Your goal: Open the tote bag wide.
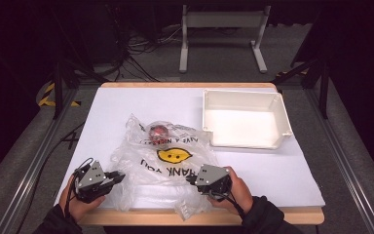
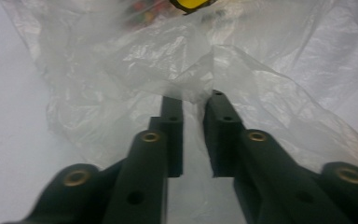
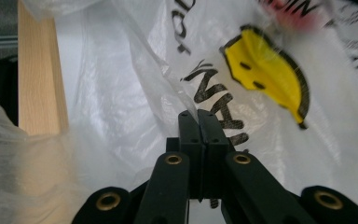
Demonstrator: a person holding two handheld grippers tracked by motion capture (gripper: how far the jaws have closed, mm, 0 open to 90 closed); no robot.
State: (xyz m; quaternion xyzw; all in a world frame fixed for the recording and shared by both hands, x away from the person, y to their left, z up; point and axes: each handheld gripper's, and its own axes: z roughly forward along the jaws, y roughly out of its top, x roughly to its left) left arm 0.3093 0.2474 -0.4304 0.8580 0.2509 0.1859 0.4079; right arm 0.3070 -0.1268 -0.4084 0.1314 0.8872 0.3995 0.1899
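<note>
A clear plastic bag (image 1: 148, 183) with a yellow smiley face (image 1: 174, 155) and black lettering lies crumpled on the white table cover, near the front. A small red object (image 1: 157, 130) sits inside it at the far end. My left gripper (image 1: 119, 176) is at the bag's left edge. In the left gripper view its jaws (image 2: 195, 100) stand a narrow gap apart, with the film (image 2: 121, 70) bunched at their tips and not pinched. My right gripper (image 1: 190, 179) is at the bag's near right side. In the right gripper view it (image 3: 198, 114) is shut on a fold of the bag (image 3: 121, 70).
A white plastic bin (image 1: 243, 92) stands empty at the back right of the table. The wooden table edge (image 3: 39, 79) runs close behind the hands at the front. Bare white cover (image 1: 272, 170) lies right of the bag. A metal stand's feet (image 1: 221, 19) are on the floor beyond.
</note>
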